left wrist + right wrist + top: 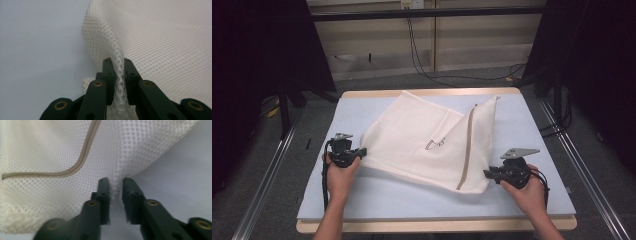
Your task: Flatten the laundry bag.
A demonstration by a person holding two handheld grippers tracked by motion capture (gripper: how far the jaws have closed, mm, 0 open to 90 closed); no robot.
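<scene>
A white mesh laundry bag [422, 140] lies partly folded on the pale blue table top [387, 200], with a beige zipper band [467, 150] running down its right flap. My left gripper [362, 151] is at the bag's left corner. In the left gripper view its jaws [117, 62] are shut on a pinched ridge of the mesh [162, 45]. My right gripper [487, 174] is at the bag's near right corner. In the right gripper view its jaws [115, 182] stand apart, with a fold of mesh [50, 150] between them and the zipper band [82, 157] to the left.
The table's wooden edge [432, 226] runs along the front. Dark curtains stand on both sides, and black cables [422, 65] trail over the grey floor behind. Metal rails [582, 165] run along the floor at left and right. Bare table top surrounds the bag.
</scene>
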